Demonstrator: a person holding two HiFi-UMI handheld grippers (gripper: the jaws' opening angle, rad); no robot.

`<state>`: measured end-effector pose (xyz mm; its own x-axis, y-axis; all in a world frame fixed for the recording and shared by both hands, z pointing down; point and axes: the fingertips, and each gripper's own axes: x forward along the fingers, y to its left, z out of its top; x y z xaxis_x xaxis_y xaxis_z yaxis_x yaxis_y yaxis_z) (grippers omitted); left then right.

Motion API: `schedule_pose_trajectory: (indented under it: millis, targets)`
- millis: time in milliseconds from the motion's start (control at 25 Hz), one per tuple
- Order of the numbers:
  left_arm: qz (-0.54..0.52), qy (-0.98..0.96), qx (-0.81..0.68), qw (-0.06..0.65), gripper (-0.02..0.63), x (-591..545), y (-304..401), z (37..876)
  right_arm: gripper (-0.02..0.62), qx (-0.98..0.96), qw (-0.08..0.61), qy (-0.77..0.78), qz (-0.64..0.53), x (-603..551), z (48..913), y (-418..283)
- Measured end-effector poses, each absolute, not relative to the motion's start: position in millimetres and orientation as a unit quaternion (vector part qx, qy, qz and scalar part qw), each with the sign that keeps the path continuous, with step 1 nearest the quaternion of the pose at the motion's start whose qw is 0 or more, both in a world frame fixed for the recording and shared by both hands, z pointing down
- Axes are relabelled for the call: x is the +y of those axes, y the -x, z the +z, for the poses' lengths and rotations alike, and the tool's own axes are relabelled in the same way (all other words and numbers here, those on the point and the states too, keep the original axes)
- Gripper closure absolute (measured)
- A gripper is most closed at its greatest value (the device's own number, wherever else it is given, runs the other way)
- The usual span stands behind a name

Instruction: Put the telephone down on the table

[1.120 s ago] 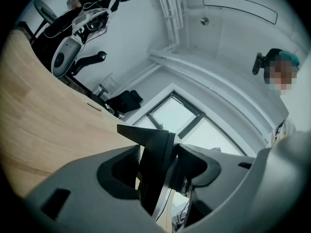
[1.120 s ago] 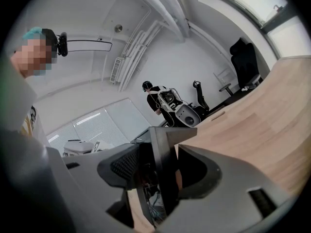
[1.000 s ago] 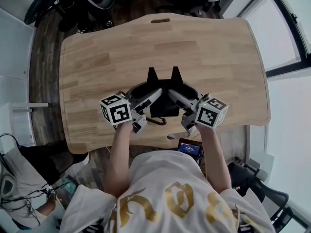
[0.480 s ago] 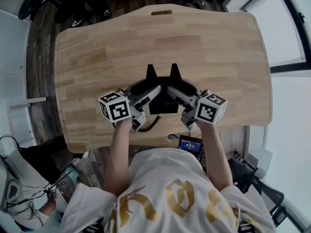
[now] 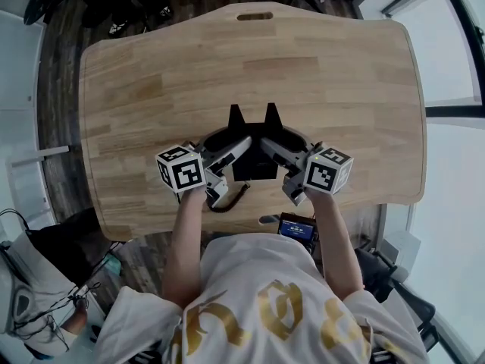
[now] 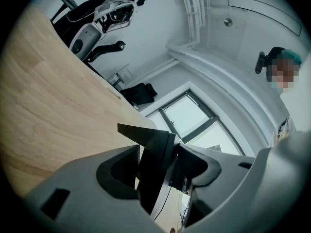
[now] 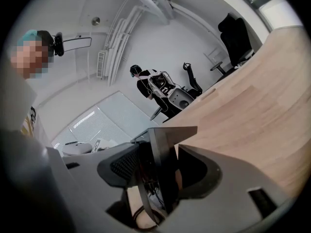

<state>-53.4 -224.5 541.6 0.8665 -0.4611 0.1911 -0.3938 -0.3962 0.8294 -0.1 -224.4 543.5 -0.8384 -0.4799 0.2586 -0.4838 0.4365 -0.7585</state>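
Note:
A black telephone [image 5: 254, 161] with two pointed corners hangs over the near middle of the wooden table [image 5: 151, 89]. Its coiled cord [image 5: 231, 199] dangles toward the table's front edge. My left gripper [image 5: 231, 145] is shut on the telephone's left side, and my right gripper [image 5: 282, 145] is shut on its right side. In the left gripper view the telephone's dark edge [image 6: 154, 161] stands between the jaws of the left gripper [image 6: 158, 165]. The right gripper view shows the telephone's thin black panel [image 7: 163, 154] clamped by the right gripper [image 7: 163, 168], with cord below it.
A handle slot [image 5: 255, 16] is cut in the table's far edge. A small lit device [image 5: 295, 227] sits below the front edge by the person's body. Office chairs [image 7: 238, 33] and another person in black [image 7: 146, 84] are beyond the table. Windows run along the right.
Both grippers have sunk a little toward the table with the telephone still held between them. The cord now hangs lower, near the front edge.

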Motion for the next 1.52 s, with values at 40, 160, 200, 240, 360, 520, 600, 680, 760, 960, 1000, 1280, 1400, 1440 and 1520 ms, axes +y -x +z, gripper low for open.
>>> schedule_pose_trajectory:
  millis: [40, 160, 200, 240, 360, 520, 600, 680, 760, 960, 1000, 1280, 1400, 1440, 1520]
  targets:
    - [-0.034, -0.833, -0.257, 0.489, 0.371, -226.2, 53.8, 544.9, 0.371, -0.847, 0.004, -0.283, 0.451, -226.1, 547.0, 0.6]
    - [-0.033, -0.828, -0.259, 0.496, 0.371, -230.6, 55.1, 553.7, 0.371, -0.844, 0.009, -0.278, 0.458, -230.8, 556.1, 2.1]
    - [-0.033, -0.826, -0.261, 0.499, 0.371, -231.8, 55.6, 556.9, 0.371, -0.843, 0.011, -0.277, 0.461, -232.1, 559.1, 2.5]
    - [-0.034, -0.823, -0.263, 0.502, 0.371, -233.1, 56.2, 560.4, 0.371, -0.841, 0.012, -0.277, 0.465, -233.4, 562.5, 3.0]
    - [-0.032, -0.816, -0.268, 0.511, 0.371, -235.9, 58.8, 570.0, 0.371, -0.834, 0.015, -0.277, 0.476, -236.2, 572.5, 5.4]
    - [-0.031, -0.811, -0.268, 0.519, 0.371, -238.3, 59.1, 577.4, 0.371, -0.831, 0.018, -0.274, 0.483, -238.7, 579.9, 5.7]
    - [-0.031, -0.808, -0.269, 0.523, 0.371, -239.1, 59.4, 580.6, 0.371, -0.831, 0.019, -0.272, 0.485, -240.1, 582.6, 6.2]
    - [-0.032, -0.806, -0.269, 0.527, 0.371, -241.6, 60.0, 583.9, 0.371, -0.828, 0.020, -0.274, 0.489, -242.7, 585.5, 6.2]
    - [-0.034, -0.803, -0.271, 0.530, 0.371, -244.8, 59.9, 586.8, 0.371, -0.824, 0.020, -0.277, 0.493, -245.5, 588.6, 5.6]
    - [-0.039, -0.798, -0.275, 0.535, 0.372, -249.2, 59.8, 592.7, 0.371, -0.819, 0.017, -0.281, 0.500, -250.2, 595.7, 4.0]
    - [-0.039, -0.796, -0.276, 0.537, 0.373, -249.2, 60.5, 593.8, 0.371, -0.818, 0.016, -0.282, 0.501, -250.3, 597.0, 4.3]
    - [-0.044, -0.786, -0.283, 0.548, 0.374, -254.0, 61.9, 602.5, 0.371, -0.813, 0.018, -0.284, 0.508, -254.8, 605.0, 4.1]
    - [-0.047, -0.780, -0.286, 0.554, 0.376, -257.1, 62.6, 606.9, 0.371, -0.809, 0.018, -0.288, 0.512, -257.7, 609.2, 4.3]
    - [-0.047, -0.778, -0.287, 0.557, 0.377, -257.8, 62.8, 608.4, 0.371, -0.808, 0.019, -0.289, 0.513, -258.3, 610.7, 4.5]
    - [-0.048, -0.774, -0.289, 0.562, 0.377, -258.8, 63.5, 611.2, 0.371, -0.806, 0.021, -0.290, 0.515, -259.1, 613.6, 4.8]
